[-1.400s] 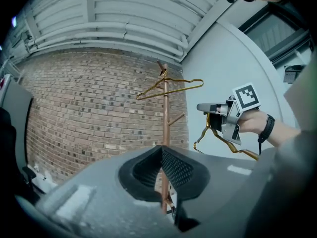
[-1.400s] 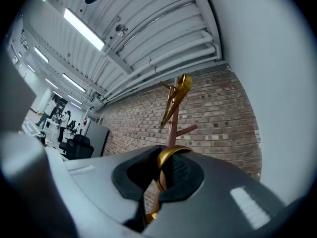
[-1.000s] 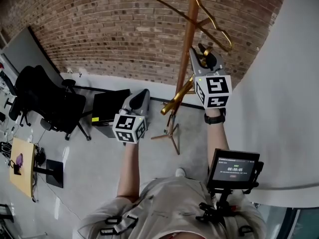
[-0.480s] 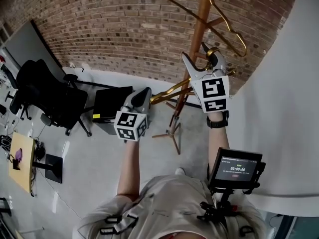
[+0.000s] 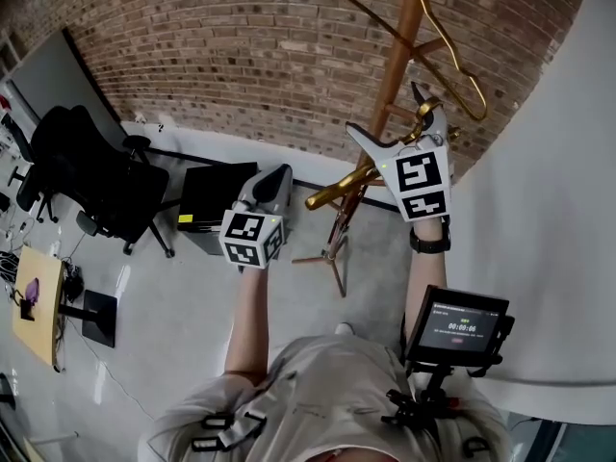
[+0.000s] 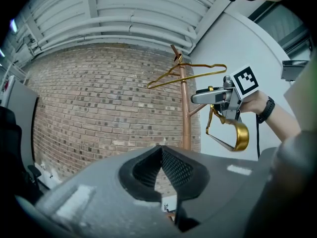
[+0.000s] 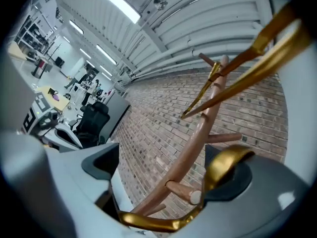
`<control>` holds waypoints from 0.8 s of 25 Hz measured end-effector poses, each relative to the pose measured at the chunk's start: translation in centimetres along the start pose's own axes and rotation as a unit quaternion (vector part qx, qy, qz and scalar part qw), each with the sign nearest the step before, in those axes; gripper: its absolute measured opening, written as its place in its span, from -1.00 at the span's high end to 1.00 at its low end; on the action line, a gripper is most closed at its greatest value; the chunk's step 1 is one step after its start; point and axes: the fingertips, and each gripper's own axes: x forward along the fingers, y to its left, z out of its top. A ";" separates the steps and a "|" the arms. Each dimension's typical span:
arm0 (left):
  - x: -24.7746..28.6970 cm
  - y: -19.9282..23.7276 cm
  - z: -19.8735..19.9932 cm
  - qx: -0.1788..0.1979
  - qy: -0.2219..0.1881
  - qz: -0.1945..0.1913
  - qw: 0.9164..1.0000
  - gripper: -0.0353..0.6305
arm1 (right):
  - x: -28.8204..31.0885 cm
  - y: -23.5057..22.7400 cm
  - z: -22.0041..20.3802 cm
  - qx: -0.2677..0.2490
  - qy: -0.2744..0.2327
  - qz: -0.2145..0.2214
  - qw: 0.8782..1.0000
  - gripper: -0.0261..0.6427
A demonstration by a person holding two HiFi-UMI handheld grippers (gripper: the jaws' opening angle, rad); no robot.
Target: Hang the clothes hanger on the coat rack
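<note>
The wooden coat rack (image 5: pixel 390 85) stands against the brick wall. My right gripper (image 5: pixel 395 118) is at one of its pegs and its jaws are opening wide. A gold hanger (image 5: pixel 337 189) lies between them, its hook (image 7: pixel 225 165) curving over a peg end (image 7: pixel 195 197) and resting against the right jaw. The left gripper view shows this hanger (image 6: pixel 237 135) dangling below the right gripper (image 6: pixel 205 95). A second gold hanger (image 5: pixel 414 37) hangs at the top of the rack. My left gripper (image 5: pixel 279 176) is shut and empty, left of the pole (image 6: pixel 184 108).
A black office chair (image 5: pixel 87 181) and a black case (image 5: pixel 212 205) stand on the floor at the left. A wooden desk (image 5: pixel 38 301) is at the far left edge. A white wall (image 5: pixel 549 210) rises right of the rack. A small monitor (image 5: pixel 457 327) is mounted on the person's chest.
The right jaws went from nearly shut on the gold hanger to wide apart, and that gripper rolled a little. The left gripper stayed shut and barely shifted.
</note>
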 end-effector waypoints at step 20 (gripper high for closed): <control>-0.7 -5.4 7.1 0.066 -0.098 -0.150 0.982 0.54 | 1.0 0.5 -1.1 0.035 -0.019 0.035 0.999 -0.84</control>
